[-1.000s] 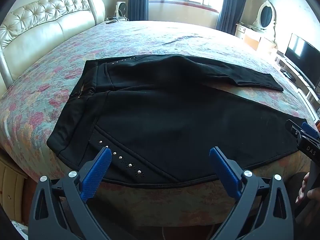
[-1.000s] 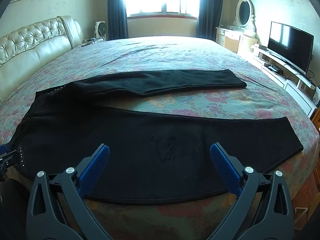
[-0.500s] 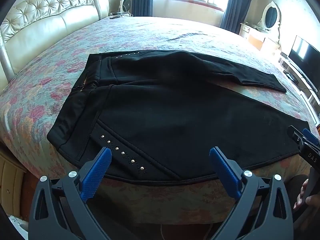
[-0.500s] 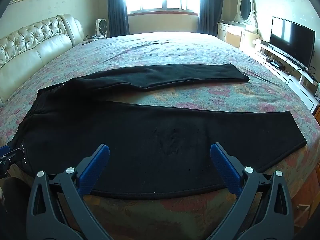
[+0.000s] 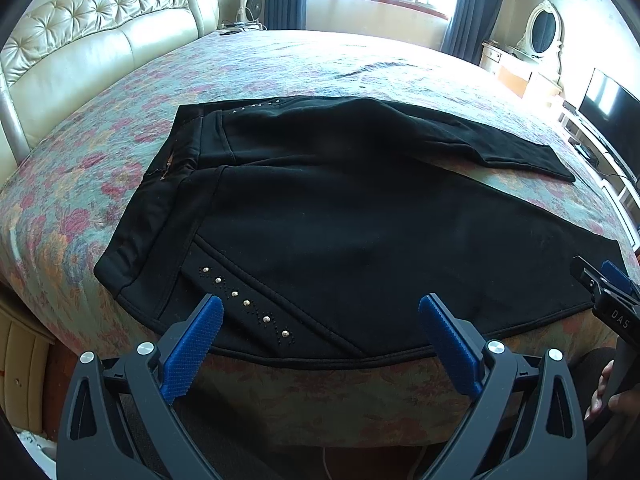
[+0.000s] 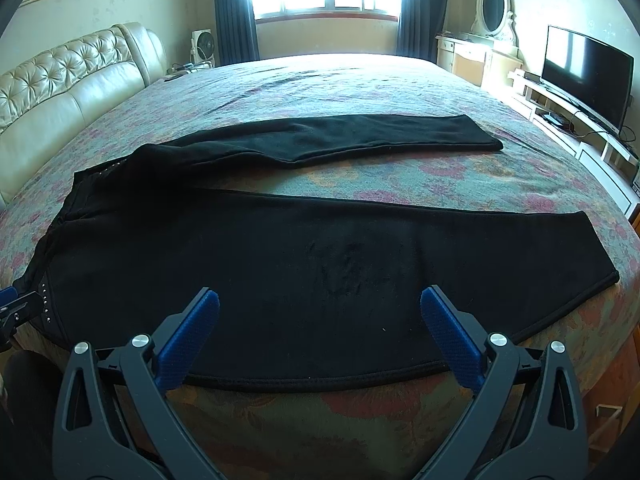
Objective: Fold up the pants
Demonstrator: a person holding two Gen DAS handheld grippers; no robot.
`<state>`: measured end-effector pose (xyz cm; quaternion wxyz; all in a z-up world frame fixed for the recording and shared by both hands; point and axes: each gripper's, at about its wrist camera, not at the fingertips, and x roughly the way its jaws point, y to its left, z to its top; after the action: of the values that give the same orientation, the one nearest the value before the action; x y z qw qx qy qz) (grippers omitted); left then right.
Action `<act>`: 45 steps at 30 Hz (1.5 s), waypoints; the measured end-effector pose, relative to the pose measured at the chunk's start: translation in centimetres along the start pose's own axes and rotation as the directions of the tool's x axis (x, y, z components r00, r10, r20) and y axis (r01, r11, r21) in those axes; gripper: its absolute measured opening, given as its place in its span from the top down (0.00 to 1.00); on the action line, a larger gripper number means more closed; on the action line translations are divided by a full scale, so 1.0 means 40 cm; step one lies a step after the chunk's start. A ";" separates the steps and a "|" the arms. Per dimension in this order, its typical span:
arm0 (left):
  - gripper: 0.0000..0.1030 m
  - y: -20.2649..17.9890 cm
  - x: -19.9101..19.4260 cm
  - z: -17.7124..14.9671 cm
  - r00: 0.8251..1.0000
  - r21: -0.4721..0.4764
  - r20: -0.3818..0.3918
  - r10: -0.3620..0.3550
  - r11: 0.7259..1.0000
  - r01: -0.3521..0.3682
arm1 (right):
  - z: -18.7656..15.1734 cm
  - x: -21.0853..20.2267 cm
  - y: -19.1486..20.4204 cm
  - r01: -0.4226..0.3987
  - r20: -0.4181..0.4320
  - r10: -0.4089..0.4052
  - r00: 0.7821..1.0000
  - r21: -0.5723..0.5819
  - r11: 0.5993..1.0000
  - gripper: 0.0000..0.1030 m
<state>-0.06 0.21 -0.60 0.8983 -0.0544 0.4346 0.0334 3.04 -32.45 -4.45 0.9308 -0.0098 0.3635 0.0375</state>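
Note:
Black pants [image 5: 340, 208] lie spread flat on the floral bed, waistband to the left, legs apart and running right. A studded pocket trim [image 5: 244, 302] sits near the front edge. My left gripper [image 5: 320, 320] is open and empty, just in front of the near edge by the hip. My right gripper [image 6: 320, 312] is open and empty over the near leg [image 6: 320, 272], which also reaches the bed's front edge. The far leg [image 6: 360, 136] lies further back. The right gripper also shows at the right of the left wrist view [image 5: 608, 292].
The floral bedspread [image 6: 400, 80] covers a wide bed with a cream tufted headboard [image 5: 80, 48] at left. A dresser with mirror [image 6: 492, 20] and a TV [image 6: 584, 72] on a low stand are at right. The bed's front side [image 5: 320, 400] drops below the grippers.
Both grippers have risen and tilted slightly, so the pants sit lower and a little nearer in both views. Both stay open; the pants have not moved.

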 end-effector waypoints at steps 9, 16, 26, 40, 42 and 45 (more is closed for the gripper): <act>0.05 0.000 0.003 -0.001 1.000 0.004 -0.005 -0.001 1.000 0.001 | -0.005 0.003 0.001 0.000 -0.003 0.000 1.000 0.002 1.000 0.02; 0.05 0.003 0.003 -0.002 1.000 0.002 -0.004 0.002 1.000 -0.002 | -0.008 0.006 -0.002 -0.001 -0.006 0.001 1.000 0.003 1.000 0.02; 0.05 0.004 0.002 -0.001 1.000 0.004 -0.002 0.002 1.000 -0.002 | -0.010 0.006 -0.003 -0.004 -0.007 0.004 1.000 0.005 1.000 0.02; 0.05 0.004 -0.007 0.004 1.000 0.006 0.003 0.004 1.000 -0.004 | -0.017 0.006 -0.006 -0.004 -0.006 0.005 1.000 0.006 1.000 0.02; 0.05 0.007 -0.011 0.010 1.000 0.006 0.013 0.004 1.000 -0.004 | -0.017 0.006 -0.006 -0.004 -0.002 0.004 1.000 0.005 1.000 0.02; 0.05 0.014 -0.016 0.020 1.000 0.005 0.031 0.000 1.000 0.000 | -0.015 0.009 -0.006 0.001 -0.002 -0.001 1.000 0.002 1.000 0.02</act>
<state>0.11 0.86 0.36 0.9050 -0.0516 0.4210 0.0333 2.92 -32.68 -5.12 0.9305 -0.0092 0.3642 0.0369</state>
